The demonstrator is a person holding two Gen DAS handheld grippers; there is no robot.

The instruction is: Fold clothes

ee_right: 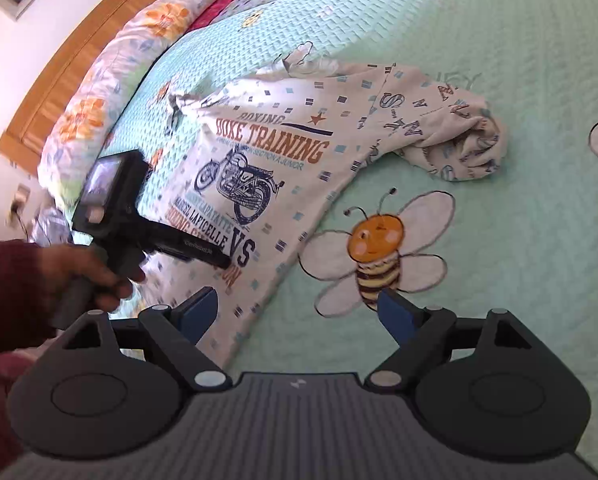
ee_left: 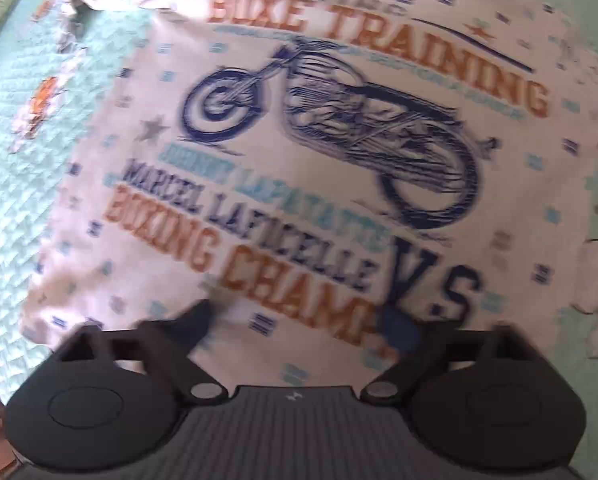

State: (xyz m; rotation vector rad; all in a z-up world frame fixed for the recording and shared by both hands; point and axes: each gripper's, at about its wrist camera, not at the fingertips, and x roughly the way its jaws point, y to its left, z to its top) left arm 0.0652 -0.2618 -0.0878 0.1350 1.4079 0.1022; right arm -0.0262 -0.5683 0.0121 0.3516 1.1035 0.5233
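On the green bedspread (ee_right: 499, 40) lies one shirt (ee_right: 299, 184); both tools (ee_left: 303, 320) (ee_right: 299, 304) gape empty.

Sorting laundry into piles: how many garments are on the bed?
2: the printed shirt spread flat at the centre of the bedspread, and lettered pants bunched at its upper right. More may lie outside view.

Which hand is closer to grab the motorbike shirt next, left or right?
Probably left. The left gripper hangs open right over the shirt, near its bottom edge. The right gripper is open too, but sits beside the shirt's edge, partly above the bee on the bedspread.
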